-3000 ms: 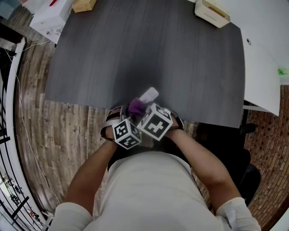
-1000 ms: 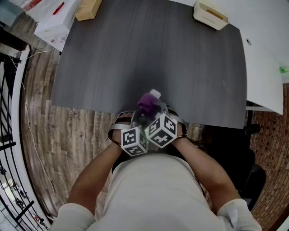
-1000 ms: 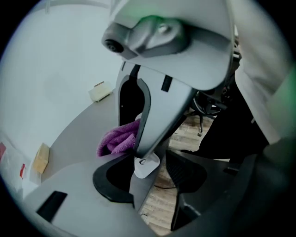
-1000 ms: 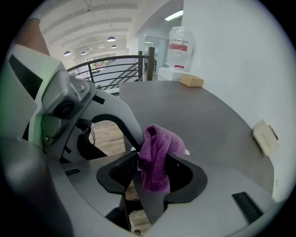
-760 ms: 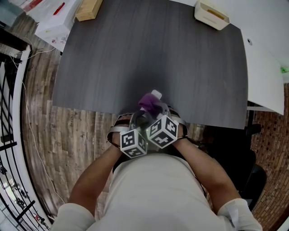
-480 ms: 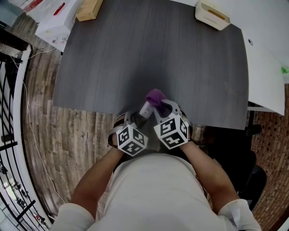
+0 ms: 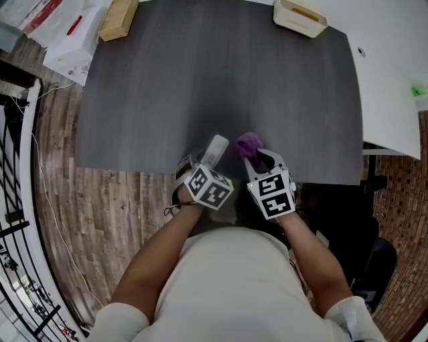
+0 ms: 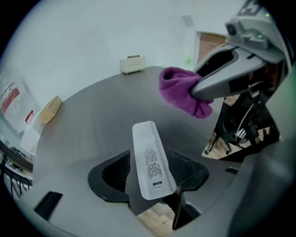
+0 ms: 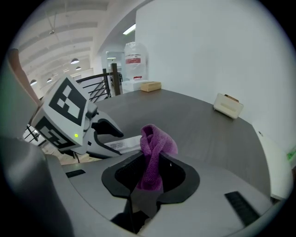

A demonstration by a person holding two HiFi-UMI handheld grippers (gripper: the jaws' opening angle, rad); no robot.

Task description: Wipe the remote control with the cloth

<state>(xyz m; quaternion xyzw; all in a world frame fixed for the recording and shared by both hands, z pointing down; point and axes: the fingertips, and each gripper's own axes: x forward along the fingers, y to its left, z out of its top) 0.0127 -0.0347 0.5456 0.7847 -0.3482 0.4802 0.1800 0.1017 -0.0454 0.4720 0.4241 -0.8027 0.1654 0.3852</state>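
- At the near edge of the dark grey table (image 7: 200,80), the person holds two grippers side by side, a little apart.
- The left gripper (image 8: 150,169) has the white remote control (image 8: 147,143) between its jaws, back side up. The long end pokes out over the table.
- Its jaws are opening. The left one looks a bit off the remote, so I think the remote is being let go.
- The right gripper (image 9: 150,169) is pinched tight on the purple cloth (image 9: 156,141). A soft bunch sticks up past the jaws, so that part can rub the remote.
- The cloth is just beside the remote and does not touch it. With the remote held out in front, the cloth can get at it.
- The table has a wood-grain look and is bare in the middle. A tan wooden block (image 7: 115,17) and a cream box (image 7: 299,15) sit at the far edge.
- A white table (image 7: 391,87) stands at the right. The floor (image 7: 100,214) is wood planks, and the wall is white.
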